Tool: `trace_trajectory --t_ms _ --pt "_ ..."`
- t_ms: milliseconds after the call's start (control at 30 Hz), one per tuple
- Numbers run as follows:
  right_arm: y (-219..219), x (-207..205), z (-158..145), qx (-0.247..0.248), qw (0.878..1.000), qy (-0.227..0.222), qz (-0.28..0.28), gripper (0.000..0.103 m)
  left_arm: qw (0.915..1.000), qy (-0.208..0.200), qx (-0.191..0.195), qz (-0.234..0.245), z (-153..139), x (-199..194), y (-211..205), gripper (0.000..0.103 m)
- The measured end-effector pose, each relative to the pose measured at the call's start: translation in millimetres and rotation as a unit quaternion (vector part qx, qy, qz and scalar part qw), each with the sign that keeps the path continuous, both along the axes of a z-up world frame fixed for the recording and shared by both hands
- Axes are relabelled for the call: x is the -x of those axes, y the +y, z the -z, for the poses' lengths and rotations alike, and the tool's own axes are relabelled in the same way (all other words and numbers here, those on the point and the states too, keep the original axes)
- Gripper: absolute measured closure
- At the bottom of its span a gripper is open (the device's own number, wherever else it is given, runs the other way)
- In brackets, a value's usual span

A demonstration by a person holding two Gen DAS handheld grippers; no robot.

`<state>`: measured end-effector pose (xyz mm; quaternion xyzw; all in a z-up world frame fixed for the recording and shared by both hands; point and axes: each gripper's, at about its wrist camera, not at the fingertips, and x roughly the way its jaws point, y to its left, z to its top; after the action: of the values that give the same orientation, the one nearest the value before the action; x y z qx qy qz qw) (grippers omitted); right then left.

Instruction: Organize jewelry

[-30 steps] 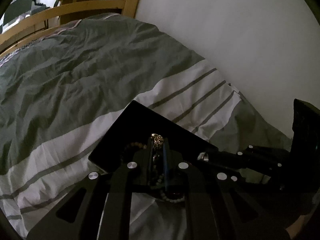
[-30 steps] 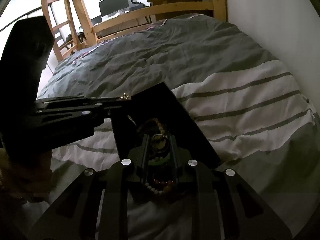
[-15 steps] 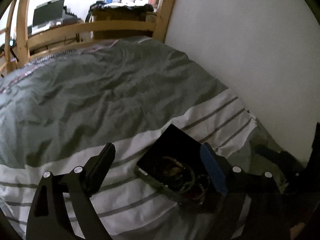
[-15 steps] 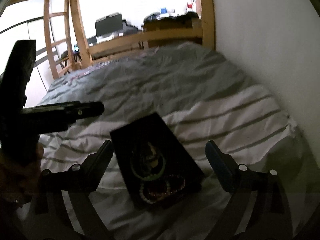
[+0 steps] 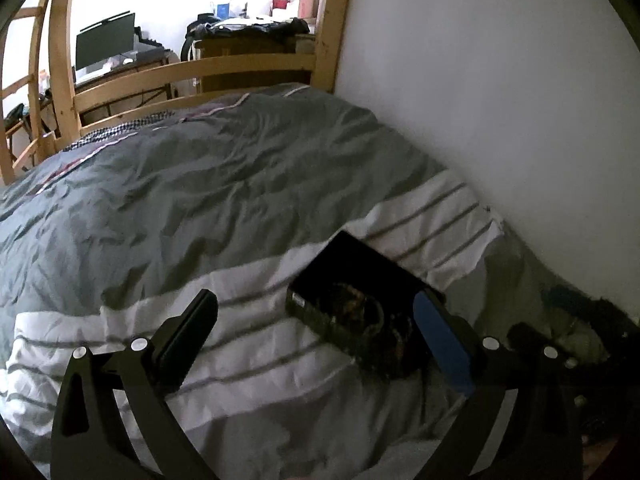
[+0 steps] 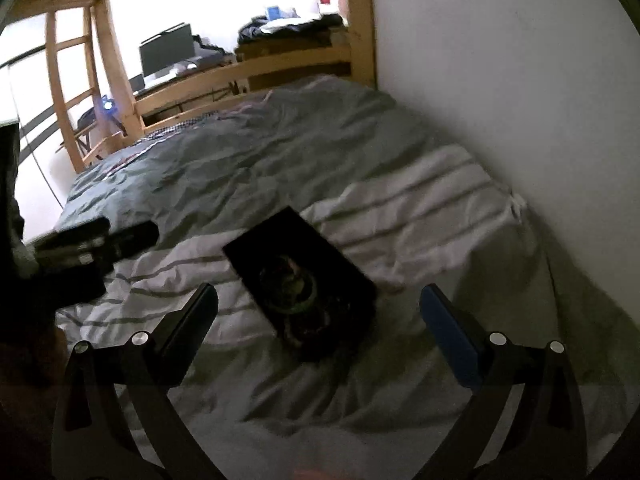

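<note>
A black jewelry tray (image 5: 352,264) lies on the striped bedcover, with beaded bracelets (image 5: 360,312) coiled in its near half. In the right wrist view the tray (image 6: 280,240) sits ahead of the fingers, bracelets (image 6: 296,292) inside it. My left gripper (image 5: 316,320) is open and empty, its blue-padded right finger beside the tray's near corner. My right gripper (image 6: 318,312) is open and empty, held above and behind the tray. The left gripper also shows in the right wrist view (image 6: 100,240) at the left, over the cover.
The grey and white striped duvet (image 5: 200,208) covers the bed. A white wall (image 5: 500,100) runs along the right. A wooden bed frame (image 5: 192,76) stands at the far end, with a desk and monitor (image 5: 106,44) beyond.
Both grippers let go of the bracelets, opened wide and pulled back and up from the tray. The bracelets now lie in the tray.
</note>
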<state>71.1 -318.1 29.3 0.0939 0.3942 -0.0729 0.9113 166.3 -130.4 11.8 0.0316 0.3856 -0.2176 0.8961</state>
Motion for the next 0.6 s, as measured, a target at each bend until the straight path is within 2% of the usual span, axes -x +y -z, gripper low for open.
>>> trace_trajectory --t_ms 133,300,433,600 --pt "5 13 -6 0.022 1.0 0.011 0.006 0.004 0.9998 -0.001 -0.022 -0.001 0 18 5 0.007" --pt "5 23 2 0.019 0.999 0.035 0.013 0.004 0.9977 -0.011 -0.067 0.006 -2 42 -1 0.007" --pt "11 26 9 0.033 0.998 0.05 0.01 0.004 0.9974 -0.007 -0.071 0.011 -2 51 -1 0.007" --pt "13 25 12 0.033 0.998 0.058 0.003 0.004 0.9976 0.019 -0.065 0.01 9 57 6 0.007"
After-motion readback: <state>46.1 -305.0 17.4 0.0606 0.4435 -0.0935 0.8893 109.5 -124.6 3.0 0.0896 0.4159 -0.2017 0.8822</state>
